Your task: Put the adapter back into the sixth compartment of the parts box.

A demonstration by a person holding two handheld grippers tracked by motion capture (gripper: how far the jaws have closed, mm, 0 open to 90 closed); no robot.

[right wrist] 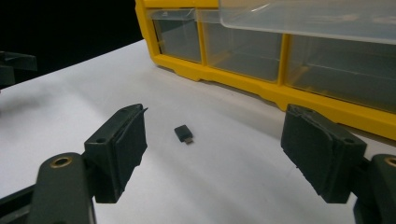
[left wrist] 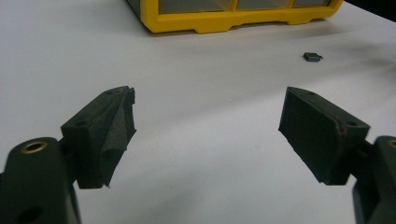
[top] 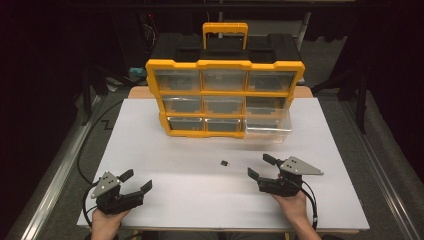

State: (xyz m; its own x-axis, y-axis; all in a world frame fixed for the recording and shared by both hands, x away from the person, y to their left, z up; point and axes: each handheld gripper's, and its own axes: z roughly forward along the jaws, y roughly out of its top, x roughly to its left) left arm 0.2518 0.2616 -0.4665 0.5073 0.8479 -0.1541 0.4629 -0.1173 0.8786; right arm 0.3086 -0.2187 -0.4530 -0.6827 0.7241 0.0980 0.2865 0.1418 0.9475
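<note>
Adapter (right wrist: 184,134), small and black, lies flat just ahead of the right gripper (right wrist: 212,154), jaws spread wide and empty; left gripper (left wrist: 208,135) likewise. Judgement: thin part, pads may skid off.

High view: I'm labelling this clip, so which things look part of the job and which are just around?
Likely in play:
adapter, small and black, on the table
organizer with its drawer pulled out
left gripper and right gripper, both open

Just around:
black case behind
cables beside the table
</note>
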